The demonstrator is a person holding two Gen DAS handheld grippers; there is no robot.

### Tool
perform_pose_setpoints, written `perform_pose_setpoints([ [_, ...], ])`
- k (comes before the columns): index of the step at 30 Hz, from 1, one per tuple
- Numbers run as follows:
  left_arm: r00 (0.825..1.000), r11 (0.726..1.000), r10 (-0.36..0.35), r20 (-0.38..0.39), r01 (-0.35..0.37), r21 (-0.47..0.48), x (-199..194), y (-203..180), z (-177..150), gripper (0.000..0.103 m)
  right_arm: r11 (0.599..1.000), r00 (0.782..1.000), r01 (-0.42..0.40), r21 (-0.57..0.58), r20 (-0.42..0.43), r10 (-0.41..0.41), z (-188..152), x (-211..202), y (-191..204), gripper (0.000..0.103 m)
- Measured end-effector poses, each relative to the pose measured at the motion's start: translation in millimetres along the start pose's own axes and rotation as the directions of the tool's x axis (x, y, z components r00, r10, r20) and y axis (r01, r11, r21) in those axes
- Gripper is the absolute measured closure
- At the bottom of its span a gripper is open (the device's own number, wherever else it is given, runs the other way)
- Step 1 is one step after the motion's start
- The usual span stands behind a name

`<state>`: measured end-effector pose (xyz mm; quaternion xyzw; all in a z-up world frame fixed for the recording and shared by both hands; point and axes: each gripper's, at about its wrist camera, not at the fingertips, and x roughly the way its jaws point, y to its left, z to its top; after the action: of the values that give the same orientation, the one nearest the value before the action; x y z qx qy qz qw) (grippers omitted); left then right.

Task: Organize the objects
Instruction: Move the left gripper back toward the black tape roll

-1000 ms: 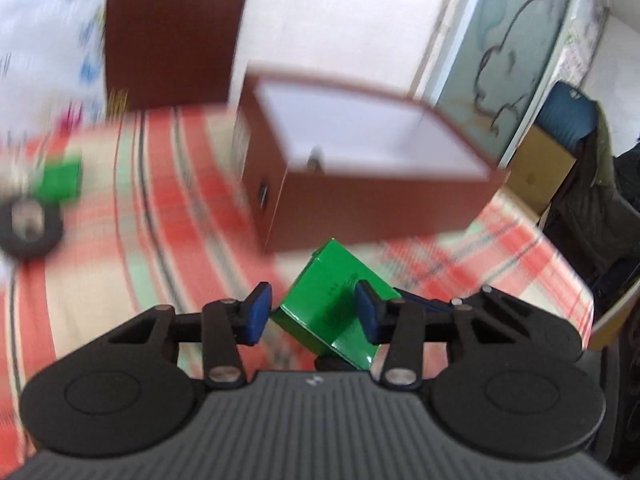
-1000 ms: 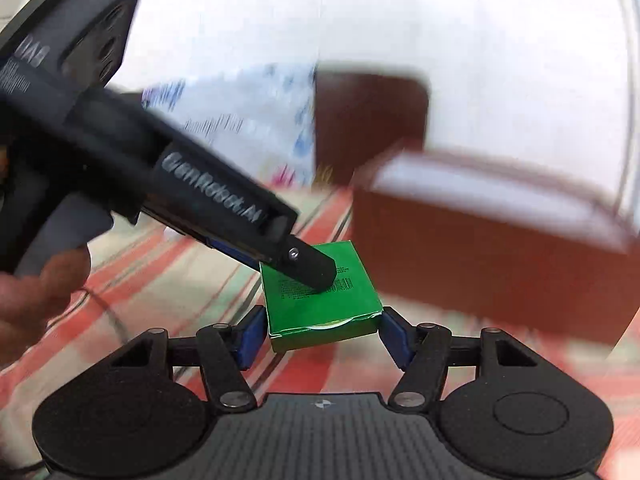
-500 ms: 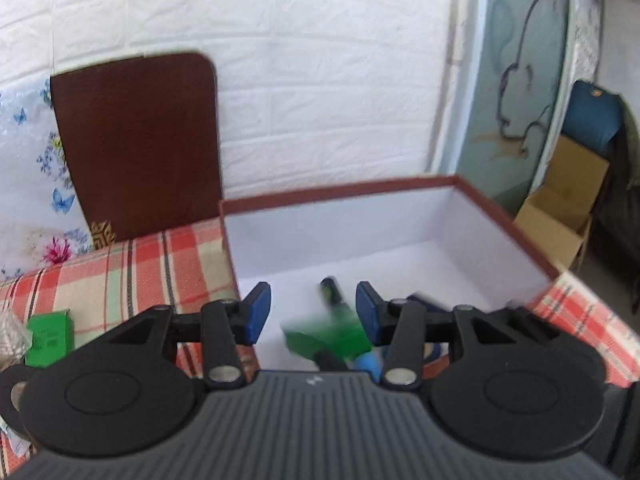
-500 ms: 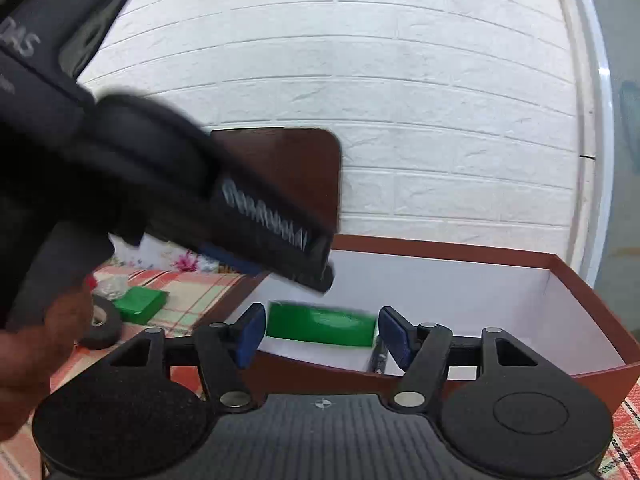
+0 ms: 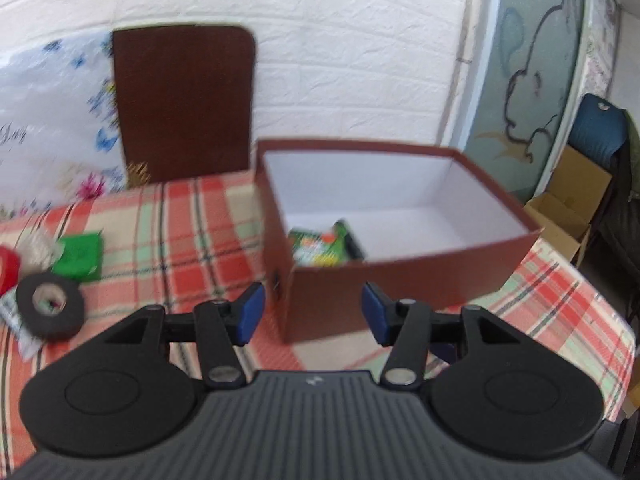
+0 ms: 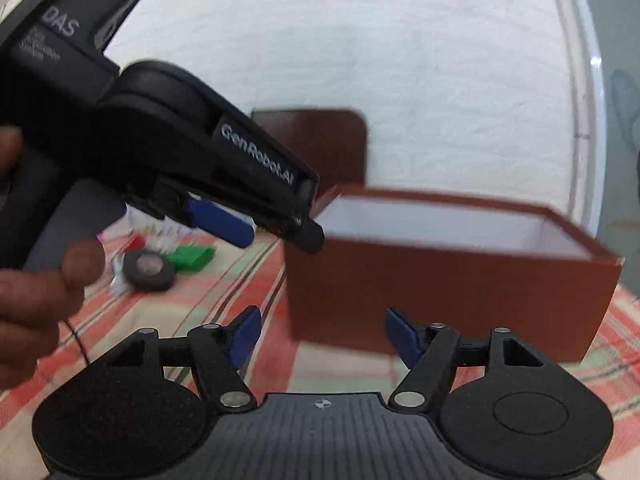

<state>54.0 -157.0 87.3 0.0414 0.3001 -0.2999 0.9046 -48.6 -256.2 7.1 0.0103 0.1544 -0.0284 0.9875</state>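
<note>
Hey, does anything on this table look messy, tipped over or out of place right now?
Nothing looks spilled or damaged. The green packet lies in the brown cardboard box. A black tape roll and small green box remain loose on the checked tablecloth.

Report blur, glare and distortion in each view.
Left wrist: motion blur softens the brown box and black tape roll; fisheye bends the door frame. Right wrist: the box and the left gripper smear; the white wall looks overexposed.
</note>
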Motion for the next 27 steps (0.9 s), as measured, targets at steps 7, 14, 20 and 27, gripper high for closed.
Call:
perform_pose_setpoints([
  [7, 0.974, 0.985, 0.159, -0.162, -0.168, -0.045, 12.9, 38.4, -44.0, 0.047, 0.999, 0.988, -0.002, 0.033, -0.155, 0.007, -9.5, 4.4, 8.8, 0.035],
  [14, 0.939, 0.958, 0.26, -0.224, -0.279, -0.058, 20.8, 70.9, -64.5, 0.046, 1.0, 0.974, -0.02, 0.023, -0.226, 0.025, -12.2, 12.5, 20.5, 0.038],
  [20, 0.935, 0.949, 0.296, -0.197, -0.311, -0.047, 17.4, 81.9, -69.3, 0.043, 0.996, 0.963, -0.074, -0.058, -0.262, 0.056, -12.6, 25.2, 36.9, 0.038],
  [27, 0.932, 0.938, 0.326, -0.156, -0.339, -0.066, 5.2, 109.7, -79.8, 0.04, 0.987, 0.955, -0.111, -0.119, -0.286, 0.074, -12.0, 31.8, 56.6, 0.039],
])
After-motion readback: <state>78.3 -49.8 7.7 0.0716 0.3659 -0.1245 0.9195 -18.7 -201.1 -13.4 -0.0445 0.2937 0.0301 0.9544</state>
